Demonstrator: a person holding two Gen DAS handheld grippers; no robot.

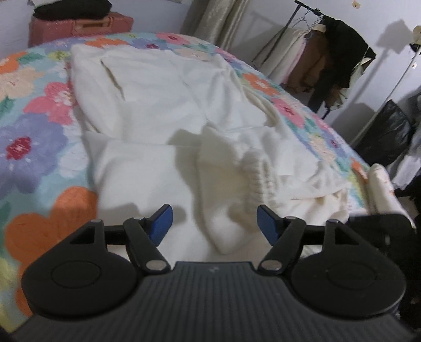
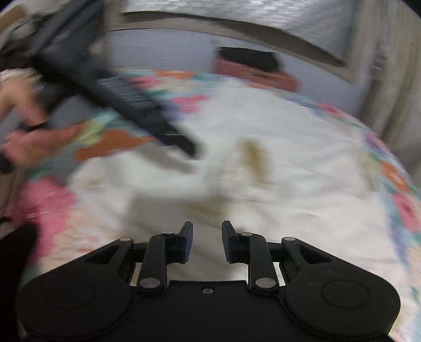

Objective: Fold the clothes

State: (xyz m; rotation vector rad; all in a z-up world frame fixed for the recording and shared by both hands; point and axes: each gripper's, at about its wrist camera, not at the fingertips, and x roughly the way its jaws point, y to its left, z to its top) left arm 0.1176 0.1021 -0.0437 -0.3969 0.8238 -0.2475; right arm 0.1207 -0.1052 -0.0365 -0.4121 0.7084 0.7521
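My white sweater (image 1: pixel 168 110) lies on the flowered bed (image 1: pixel 34 147), sleeves folded in but body not yet doubled, and my left tongs (image 1: pixel 211 223) and right tongs (image 2: pixel 207 242) gape empty.

A cream knitted sweater (image 1: pixel 163 105) lies spread on the floral patterned bedspread (image 1: pixel 34 142) of the bed, with its ribbed cuff (image 1: pixel 260 173) folded in over the body near the bed's right edge. The left hand-held gripper (image 1: pixel 211 223) hangs just above the sweater's near part, jaws wide apart with cloth between them. Behind the bed's far left corner stands a pink hard-shell case (image 1: pixel 79 26) with a black bundle (image 1: pixel 71 9) on top. To the right, beyond the bed, a black metal clothes rack (image 1: pixel 329 52) carries hanging garments. The right hand-held gripper (image 2: pixel 207 242) hovers over the sweater's near edge.
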